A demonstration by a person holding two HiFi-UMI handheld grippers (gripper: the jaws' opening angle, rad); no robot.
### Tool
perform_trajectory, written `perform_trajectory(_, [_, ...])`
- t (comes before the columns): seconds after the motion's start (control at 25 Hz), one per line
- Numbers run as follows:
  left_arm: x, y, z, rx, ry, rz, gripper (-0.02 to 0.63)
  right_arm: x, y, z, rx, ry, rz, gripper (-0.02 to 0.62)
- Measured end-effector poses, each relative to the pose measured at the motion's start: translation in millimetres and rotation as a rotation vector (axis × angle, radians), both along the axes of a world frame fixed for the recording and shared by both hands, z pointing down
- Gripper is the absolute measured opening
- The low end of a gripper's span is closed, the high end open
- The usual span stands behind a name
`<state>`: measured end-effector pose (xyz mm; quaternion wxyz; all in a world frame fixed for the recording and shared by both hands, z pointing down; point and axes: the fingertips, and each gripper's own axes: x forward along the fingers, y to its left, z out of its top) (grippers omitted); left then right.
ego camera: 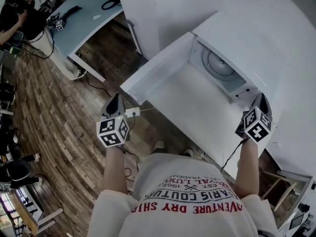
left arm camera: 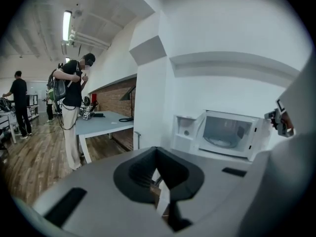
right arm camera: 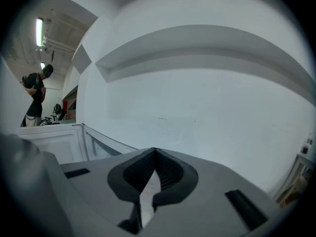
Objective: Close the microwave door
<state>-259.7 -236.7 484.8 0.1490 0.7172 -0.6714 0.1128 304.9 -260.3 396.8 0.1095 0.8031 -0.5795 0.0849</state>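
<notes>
There we stood before the white boxy microwave (ego camera: 236, 48), its white door (ego camera: 158, 69) swung wide. Our left gripper (ego camera: 115, 100) and right gripper (ego camera: 260, 100) both had jaws pressed together, empty.

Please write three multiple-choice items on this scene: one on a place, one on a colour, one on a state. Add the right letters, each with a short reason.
1. In the left gripper view, where does the microwave door stand?
A. left of the cavity
B. right of it
C. above it

2. What colour is the microwave?
A. black
B. white
C. red

3. How do the jaws of the left gripper stand?
A. wide apart
B. clamped on the door
C. together, with nothing between them

Answers:
1 A, the door hangs open at the cavity's left.
2 B, its casing and door are white.
3 C, its own view shows the tips meeting on nothing.
</notes>
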Motion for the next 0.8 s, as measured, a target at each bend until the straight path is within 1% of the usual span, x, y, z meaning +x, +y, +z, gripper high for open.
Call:
perform_trajectory(0.12, [-6.8,-15.3,3.7,-0.004,0.008,0.026,-0.006,2.3,-2.8,0.7,-0.001,-0.024,0.023,0.008])
perform_trajectory(0.28, [1.0,-29.8,2.6,0.001,-0.002,0.081,-0.006,2.7,-3.5,2.3,0.002,-0.017,0.038,0.008])
perform_trajectory(0.36, [4.5,-33.3,1.5,0.007,-0.003,0.094,-0.006,3.6,-2.8,2.2,0.004,-0.018,0.046,0.008])
perform_trajectory(0.64, [15.5,-30.6,1.2,0.013,0.011,0.136,-0.006,2.3,-1.8,-1.0,0.026,-0.031,0.069,0.008])
perform_trajectory(0.72, [23.2,-26.9,0.8,0.014,0.01,0.154,-0.006,1.7,-2.7,-0.7,0.023,-0.031,0.06,0.008])
perform_trajectory(0.8, [34.1,-21.0,0.9,0.011,-0.008,0.181,-0.006,1.2,-3.5,-0.3,0.021,-0.026,0.044,0.008])
